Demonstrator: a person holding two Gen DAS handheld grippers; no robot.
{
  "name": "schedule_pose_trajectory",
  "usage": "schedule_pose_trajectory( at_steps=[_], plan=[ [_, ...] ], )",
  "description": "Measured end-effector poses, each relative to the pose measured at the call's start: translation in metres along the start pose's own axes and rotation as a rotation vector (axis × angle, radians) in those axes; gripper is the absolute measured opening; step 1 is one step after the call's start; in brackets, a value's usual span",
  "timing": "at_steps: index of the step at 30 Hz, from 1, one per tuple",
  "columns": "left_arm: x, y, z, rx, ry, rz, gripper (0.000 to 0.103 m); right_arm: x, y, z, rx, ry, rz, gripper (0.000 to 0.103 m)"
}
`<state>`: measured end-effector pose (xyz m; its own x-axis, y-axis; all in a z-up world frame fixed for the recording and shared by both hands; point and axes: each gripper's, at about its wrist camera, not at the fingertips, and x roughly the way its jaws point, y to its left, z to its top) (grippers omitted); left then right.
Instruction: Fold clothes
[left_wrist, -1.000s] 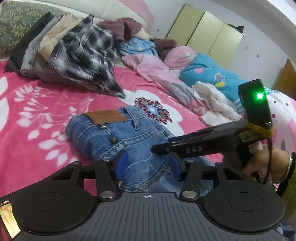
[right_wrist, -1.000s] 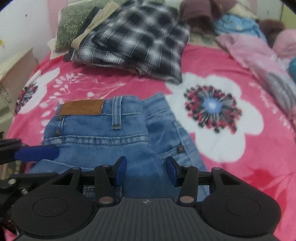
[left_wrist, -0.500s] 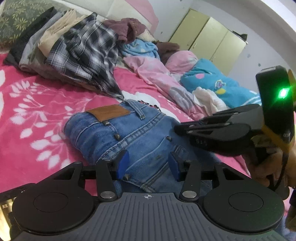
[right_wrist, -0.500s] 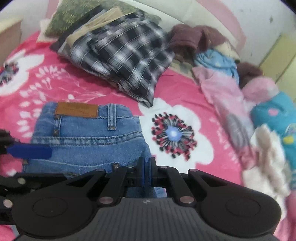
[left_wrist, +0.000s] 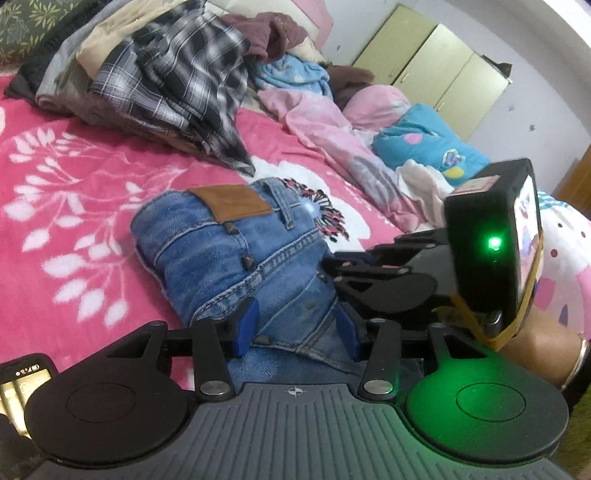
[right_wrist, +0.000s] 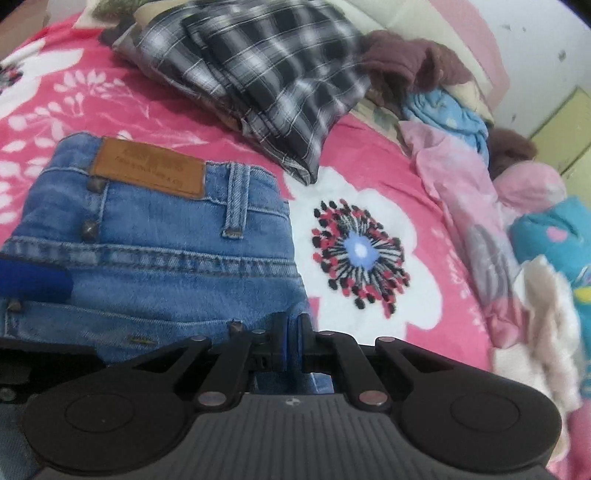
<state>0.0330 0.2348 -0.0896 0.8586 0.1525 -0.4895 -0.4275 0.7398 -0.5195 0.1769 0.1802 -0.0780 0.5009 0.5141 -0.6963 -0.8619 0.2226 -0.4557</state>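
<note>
Both cameras sit low and close over the near edge of the pink bedspread (left_wrist: 92, 206), each looking forward and downward along its own fingers toward the far wall. The left view faces far-right, the right view farther left. Both share the folded jeans (left_wrist: 236, 258) (right_wrist: 155, 251) and the plaid shirt pile (left_wrist: 184, 85) (right_wrist: 280, 81).

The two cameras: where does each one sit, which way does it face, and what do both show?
Left wrist: sits on the left tool, faces across the bed over the jeans to the cupboard; shows its own open fingers, the right tool, a forearm.
Right wrist: sits on the right tool, faces the jeans and the white flower print; shows its own fingers closed on the denim edge, and the left tool's blue finger.
Shared: jeans, plaid shirt, pink bed.
</note>
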Motion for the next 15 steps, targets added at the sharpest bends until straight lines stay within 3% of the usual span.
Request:
schedule_pose_trajectory(
  at_steps=[3,8,10,15],
  plan=[
    [0.001,-0.001,-0.001,0.005,0.003,0.006,0.048,-0.020,-0.048,-0.003,0.217,-0.036,0.029,0.024],
    [0.001,-0.001,-0.002,0.019,0.004,0.008,0.048,-0.099,-0.136,-0.047,0.544,-0.122,0.023,0.026],
    [0.001,-0.002,-0.002,0.028,0.001,0.014,0.048,-0.127,-0.152,-0.078,0.595,-0.122,0.039,0.026],
    [0.003,-0.010,-0.006,0.071,-0.016,0.044,0.048,-0.137,-0.127,-0.144,0.526,0.023,0.064,0.026]
  ],
)
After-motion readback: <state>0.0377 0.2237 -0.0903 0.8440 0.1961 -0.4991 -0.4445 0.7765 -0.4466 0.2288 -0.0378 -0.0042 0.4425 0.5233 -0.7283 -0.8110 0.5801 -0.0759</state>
